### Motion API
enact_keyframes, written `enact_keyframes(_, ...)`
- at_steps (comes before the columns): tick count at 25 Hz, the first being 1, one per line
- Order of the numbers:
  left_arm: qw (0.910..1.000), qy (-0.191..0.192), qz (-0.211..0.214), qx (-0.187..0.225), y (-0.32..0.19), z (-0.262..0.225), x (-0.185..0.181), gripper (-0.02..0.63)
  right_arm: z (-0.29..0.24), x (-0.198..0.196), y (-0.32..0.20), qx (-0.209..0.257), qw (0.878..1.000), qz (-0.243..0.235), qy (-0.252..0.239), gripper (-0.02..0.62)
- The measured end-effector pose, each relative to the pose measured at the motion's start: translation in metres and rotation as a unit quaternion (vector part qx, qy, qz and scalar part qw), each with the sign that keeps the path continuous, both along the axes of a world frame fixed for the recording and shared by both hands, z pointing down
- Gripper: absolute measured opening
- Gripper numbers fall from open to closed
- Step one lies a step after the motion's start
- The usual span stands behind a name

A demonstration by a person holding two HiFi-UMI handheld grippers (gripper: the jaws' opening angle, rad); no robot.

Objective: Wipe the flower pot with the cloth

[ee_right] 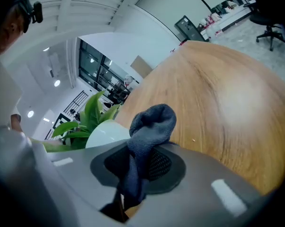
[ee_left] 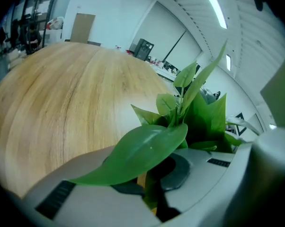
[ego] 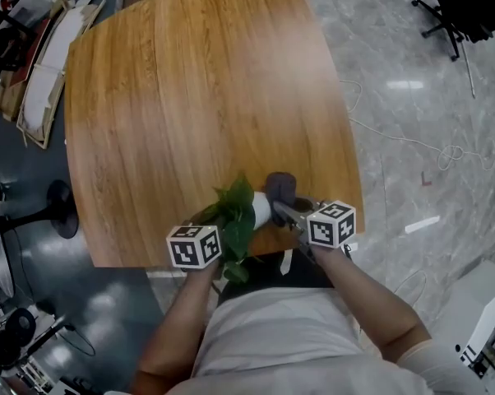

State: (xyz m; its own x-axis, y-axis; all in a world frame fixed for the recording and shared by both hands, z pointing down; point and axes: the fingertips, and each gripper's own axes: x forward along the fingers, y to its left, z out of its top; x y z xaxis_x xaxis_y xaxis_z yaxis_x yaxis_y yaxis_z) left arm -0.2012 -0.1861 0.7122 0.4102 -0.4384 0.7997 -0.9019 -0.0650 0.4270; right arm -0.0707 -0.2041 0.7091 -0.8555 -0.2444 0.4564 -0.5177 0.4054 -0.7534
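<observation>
My right gripper (ee_right: 135,167) pinches the grey cloth (ee_right: 149,126) beside the flower pot (ee_right: 107,132), left gripper (ee_left: 152,176) clamps the plant stem (ee_left: 150,193); next I'd rub cloth against pot.

- The person wears a light grey shirt (ego: 272,336).
- The left tongs (ee_left: 151,195) and right tongs (ee_right: 126,197) have smooth grey jaws with dark round pads (ee_right: 156,167).
- Each has a white cube with black square markers (ego: 195,246).
</observation>
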Motion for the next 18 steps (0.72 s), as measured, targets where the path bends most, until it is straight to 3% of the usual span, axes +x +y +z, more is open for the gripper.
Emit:
enact_keyframes(2, 0.9998, -0.009, 0.018, 0.008, -0.002, -0.002, 0.005, 0.017, -0.009, -0.004, 0.000, 0.000, 1.000, -0.009, -0.005, 0.063)
enact_keyframes(8, 0.9966, -0.037, 0.060, 0.043, -0.003, -0.014, 0.011, 0.017, -0.078, -0.032, -0.004, 0.012, 0.994, -0.034, -0.105, 0.063)
enact_keyframes(14, 0.9925, -0.050, 0.089, 0.068, -0.011, -0.017, 0.019, 0.015, 0.018, -0.001, -0.010, -0.029, 0.999, -0.021, -0.009, 0.063)
enact_keyframes(16, 0.9933, -0.045, 0.085, 0.064, -0.013, -0.017, 0.022, 0.015, 0.020, 0.000, -0.011, -0.030, 0.999, -0.021, -0.005, 0.063)
enact_keyframes(18, 0.9945, -0.041, 0.078, 0.056, -0.012, -0.018, 0.023, 0.015, -0.003, -0.003, -0.012, -0.025, 0.999, -0.019, -0.033, 0.063)
